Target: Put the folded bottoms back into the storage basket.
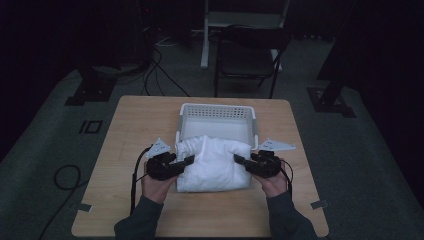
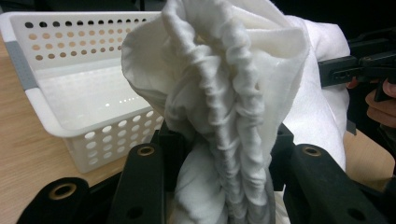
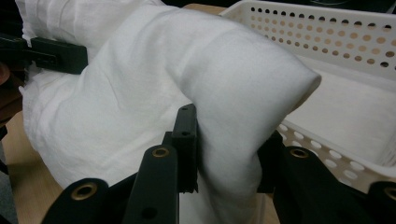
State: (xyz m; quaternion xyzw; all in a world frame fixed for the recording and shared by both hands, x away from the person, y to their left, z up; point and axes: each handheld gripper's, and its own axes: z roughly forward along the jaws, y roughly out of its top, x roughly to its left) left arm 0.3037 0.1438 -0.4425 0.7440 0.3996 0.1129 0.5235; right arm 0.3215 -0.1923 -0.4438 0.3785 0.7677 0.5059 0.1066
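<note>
Now both grippers clamp white cloth edges; basket rim touching behind.

A bunched white cloth fills the space between my left gripper and my right gripper, each clamped on one side of it. Just beyond the cloth, a white perforated basket blocks the way forward; the cloth's far edge drapes over its near rim. The wooden table lies bare to the left and right of the basket and along my near edge.
</note>
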